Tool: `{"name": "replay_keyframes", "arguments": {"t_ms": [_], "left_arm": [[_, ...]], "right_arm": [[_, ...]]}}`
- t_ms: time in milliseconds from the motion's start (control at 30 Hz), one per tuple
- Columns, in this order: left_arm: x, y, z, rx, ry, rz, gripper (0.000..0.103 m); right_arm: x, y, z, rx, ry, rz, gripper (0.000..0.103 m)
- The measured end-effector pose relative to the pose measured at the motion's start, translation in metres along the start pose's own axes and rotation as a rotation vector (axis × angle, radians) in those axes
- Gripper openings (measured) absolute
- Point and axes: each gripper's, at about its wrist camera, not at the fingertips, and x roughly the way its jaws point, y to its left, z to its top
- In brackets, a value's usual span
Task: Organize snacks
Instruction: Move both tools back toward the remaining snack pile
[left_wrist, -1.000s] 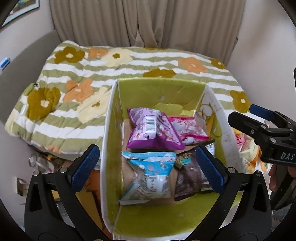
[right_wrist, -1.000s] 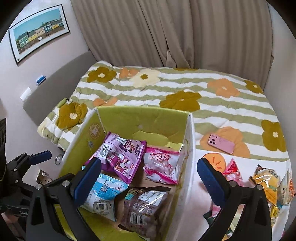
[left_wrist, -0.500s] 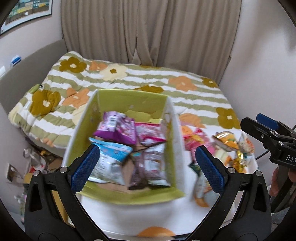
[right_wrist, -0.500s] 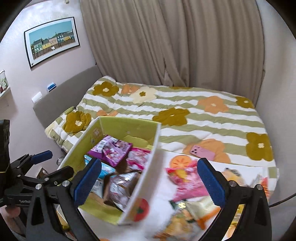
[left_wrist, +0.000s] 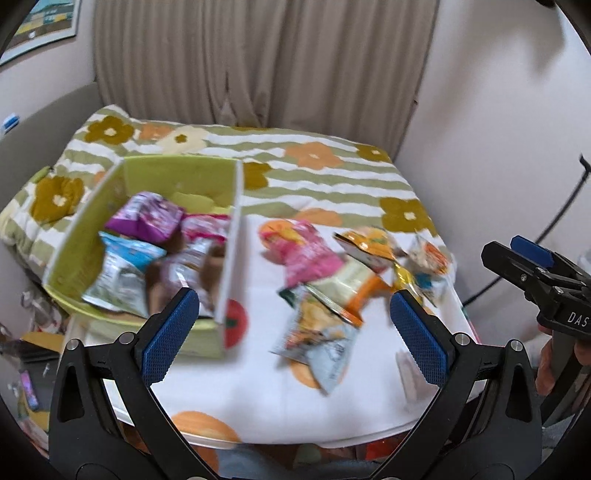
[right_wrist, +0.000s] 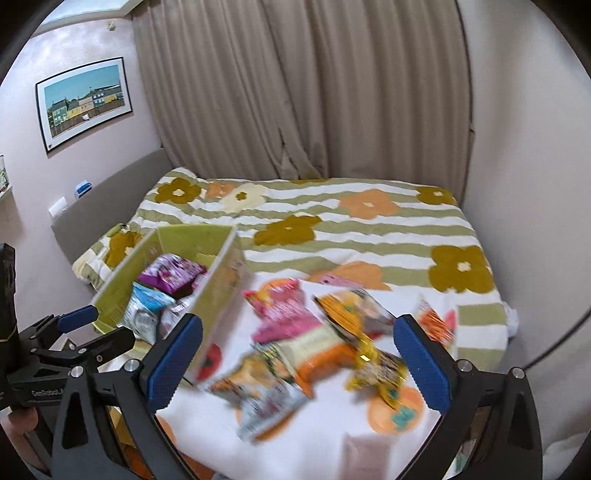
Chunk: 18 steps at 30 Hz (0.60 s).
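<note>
Loose snack packets beside a green box, both grippers spread wide and holding nothing.

The box (left_wrist: 236, 229) lies with its long axis running away from the cameras, four packets inside, on the counter (left_wrist: 280, 398) by the bed (right_wrist: 332, 221). The snack pile (left_wrist: 332, 280) lies right of it, ahead between the left gripper (left_wrist: 293, 338) fingers; the image is blurred. The right gripper (right_wrist: 301, 367) hangs over the same pile. Only the right view shows the wall picture (right_wrist: 83, 101) whole; each view catches the other gripper at its edge.
</note>
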Motion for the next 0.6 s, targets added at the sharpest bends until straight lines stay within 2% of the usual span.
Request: {"name": "replay_keyframes", "arguments": {"t_ms": [167,300,600], "left_arm": [[0.019,-0.025,-0.021,0.051,0.029,-0.007,0.103],[0.039,-0.038,-0.033,0.076,0.064,-0.019,0.103],[0.1,-0.036,-0.06,0.099,0.136,-0.021,0.103]], "right_arm": [[-0.007,-0.027,-0.032,-0.002,0.022,-0.055,0.103],[-0.001,-0.041,-0.059,0.032,0.06,-0.056,0.103],[0.027,-0.055,-0.11,0.079,0.128,-0.085,0.103]]}}
